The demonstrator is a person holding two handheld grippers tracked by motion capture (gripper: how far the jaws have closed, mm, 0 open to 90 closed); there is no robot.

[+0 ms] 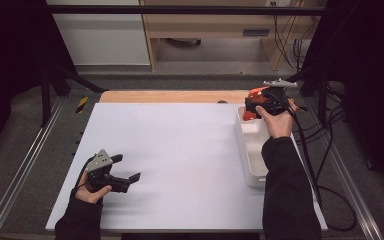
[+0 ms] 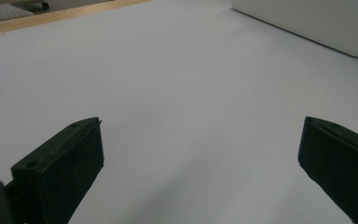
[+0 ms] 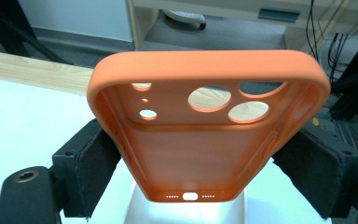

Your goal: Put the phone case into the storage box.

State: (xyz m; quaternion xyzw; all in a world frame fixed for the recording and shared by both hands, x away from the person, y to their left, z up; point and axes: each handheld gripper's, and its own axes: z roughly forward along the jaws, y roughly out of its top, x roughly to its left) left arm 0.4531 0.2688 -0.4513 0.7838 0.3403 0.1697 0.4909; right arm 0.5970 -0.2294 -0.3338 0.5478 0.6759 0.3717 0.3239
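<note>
Where the white counter (image 1: 180, 165) spreads across the middle of the high view, carries a white tray (image 1: 252, 150) along its right edge, with a strip of bare wood showing at the far side. Farther up in that frame, a pale cabinet and a wooden shelf unit on grey floor, dark frame bars at both sides.

At lower left of the high view, left gripper (image 1: 125, 168) held in a hand low over the bare counter, jaws released and spread wide, nothing between them. Same seen in the left gripper view: left gripper (image 2: 200, 154) with its two black jaws far apart at the bottom corners, plain white surface beyond, a corner of the tray (image 2: 317, 23) at upper right.

At upper right of the high view, right gripper (image 1: 254, 107) over the far end of the tray, clenched on an orange phone case (image 1: 254, 102). In the right gripper view, right gripper (image 3: 193, 156) grasping the phone case (image 3: 200, 140) by its two long sides, pads pressed on both edges, open inner face toward the camera, camera cutouts at the top, charging port slot at the bottom, white tray below.
</note>
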